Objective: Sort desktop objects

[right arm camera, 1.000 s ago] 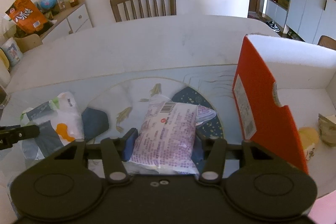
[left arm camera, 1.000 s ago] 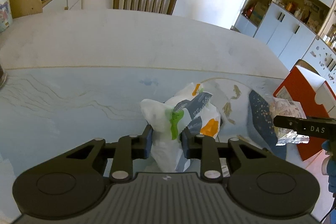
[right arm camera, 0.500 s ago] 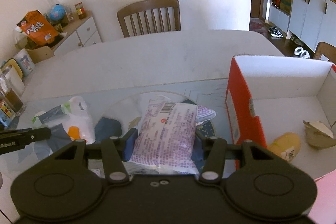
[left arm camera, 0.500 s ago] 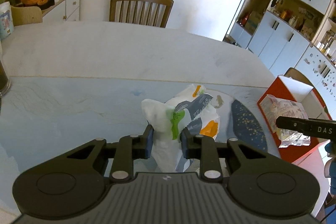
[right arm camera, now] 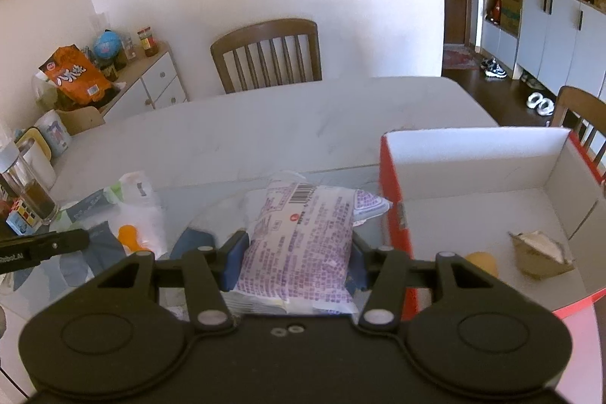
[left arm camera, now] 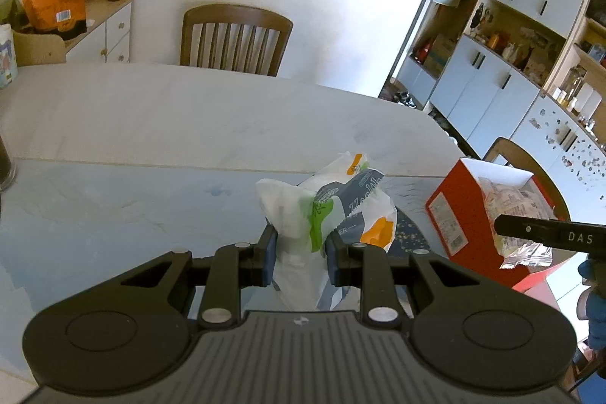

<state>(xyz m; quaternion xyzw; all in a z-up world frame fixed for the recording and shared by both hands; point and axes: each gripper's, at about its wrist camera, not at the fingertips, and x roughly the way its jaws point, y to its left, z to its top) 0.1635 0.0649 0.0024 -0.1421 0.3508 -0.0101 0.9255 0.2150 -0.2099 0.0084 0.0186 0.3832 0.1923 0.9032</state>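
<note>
While both packets hang clear of the table (left arm camera: 159, 124), we find each hand-held tool loaded. The left gripper (left arm camera: 299, 250) is drawn narrow, its blue pads pinching the lower neck of a white snack bag with green and orange print (left arm camera: 333, 211); the bag stands up ahead of the jaws, crumpled where it is squeezed, which we judge to be the reason so soft a pack holds without slipping. The right gripper (right arm camera: 295, 260) stands at a middling width, clamped across the sides of a purple-printed pillow packet (right arm camera: 306, 237), barcode end pointing away from the tool. That packet is fuller, so the wider set suits it.

To the right of the right gripper, just beside its outer finger, sits the red carton with white interior (right arm camera: 394, 207), open-topped. Inside it, ahead and right of the jaws, lie a yellowish item (right arm camera: 483, 262) and a crumpled tan wrapper (right arm camera: 541, 252). We take the carton to be the collecting point, and both loads appear raised to clear its wall.

Beyond the left gripper's far side, a dark-filled glass bottle (right arm camera: 30, 192) stands near the table edge, well apart from the work.
</note>
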